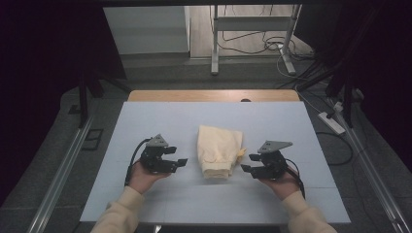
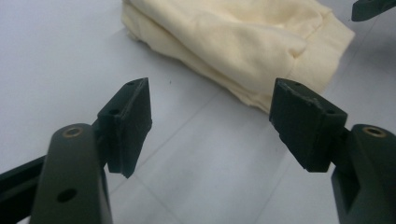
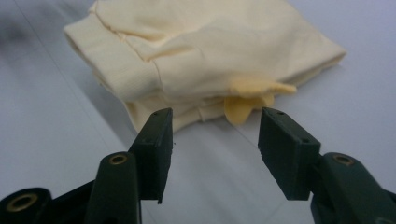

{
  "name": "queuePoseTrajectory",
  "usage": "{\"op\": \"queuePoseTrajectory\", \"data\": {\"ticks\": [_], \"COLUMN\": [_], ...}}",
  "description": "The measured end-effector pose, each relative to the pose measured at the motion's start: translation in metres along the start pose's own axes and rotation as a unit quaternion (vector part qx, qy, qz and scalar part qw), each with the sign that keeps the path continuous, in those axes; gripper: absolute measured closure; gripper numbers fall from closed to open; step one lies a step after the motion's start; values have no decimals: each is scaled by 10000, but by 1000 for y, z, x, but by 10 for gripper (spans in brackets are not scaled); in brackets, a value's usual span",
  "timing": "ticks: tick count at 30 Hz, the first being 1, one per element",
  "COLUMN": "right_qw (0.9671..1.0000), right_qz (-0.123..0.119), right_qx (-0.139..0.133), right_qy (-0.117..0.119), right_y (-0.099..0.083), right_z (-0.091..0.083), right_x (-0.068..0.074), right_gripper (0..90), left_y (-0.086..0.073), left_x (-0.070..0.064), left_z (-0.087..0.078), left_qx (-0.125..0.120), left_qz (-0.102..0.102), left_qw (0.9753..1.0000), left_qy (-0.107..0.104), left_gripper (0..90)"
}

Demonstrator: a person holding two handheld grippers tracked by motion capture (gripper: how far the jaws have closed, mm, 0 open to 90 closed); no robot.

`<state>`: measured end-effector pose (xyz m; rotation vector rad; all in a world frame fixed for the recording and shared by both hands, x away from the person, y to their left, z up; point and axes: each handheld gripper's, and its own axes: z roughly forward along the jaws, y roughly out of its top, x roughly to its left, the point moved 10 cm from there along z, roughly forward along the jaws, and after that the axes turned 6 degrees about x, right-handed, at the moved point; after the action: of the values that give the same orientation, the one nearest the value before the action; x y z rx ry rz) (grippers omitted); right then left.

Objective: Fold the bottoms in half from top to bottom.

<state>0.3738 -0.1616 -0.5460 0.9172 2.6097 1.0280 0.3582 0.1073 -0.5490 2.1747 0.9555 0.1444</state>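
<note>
- Folded cream garment (image 1: 219, 151): lies at the centre of the high view on the pale blue counter (image 1: 160, 121), between the two claws and touching neither.
- Left claw (image 1: 179, 156): lower left of centre in the high view, jaws spread apart with nothing between them, pointing toward the garment. In the left gripper view, the garment (image 2: 243, 42) fills the upper middle of the frame.
- Right claw (image 1: 248, 162): lower right of centre, jaws likewise parted and empty, just beside the garment's right edge.
- Yellow tab (image 3: 252, 95): protrudes from the garment's near edge, at the middle of the right gripper view, just beyond the jaw tips.
</note>
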Motion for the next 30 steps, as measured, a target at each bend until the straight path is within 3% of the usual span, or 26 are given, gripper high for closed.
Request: {"op": "queuePoseTrajectory", "data": {"ticks": [9,18,22,30], "right_qw": [9997,9993,9991,9993], "right_qz": [95,229,335,282], "right_qx": [184,125,38,18], "right_qy": [-89,-251,-252,-243], "right_y": [-31,-55,-61,-61], "right_z": [-16,-40,-48,-47], "right_x": [-9,-18,-22,-21], "right_gripper": [402,380,374,369], "left_y": [-29,-50,-55,-58], "left_x": [2,-6,-4,1], "left_z": [-16,-17,-20,-25], "left_qx": [58,256,254,162], "left_qz": [-126,-30,-89,-192], "left_qw": [9999,9996,9996,9996], "left_qy": [81,67,76,93], "left_gripper": [303,303,303,302]}}
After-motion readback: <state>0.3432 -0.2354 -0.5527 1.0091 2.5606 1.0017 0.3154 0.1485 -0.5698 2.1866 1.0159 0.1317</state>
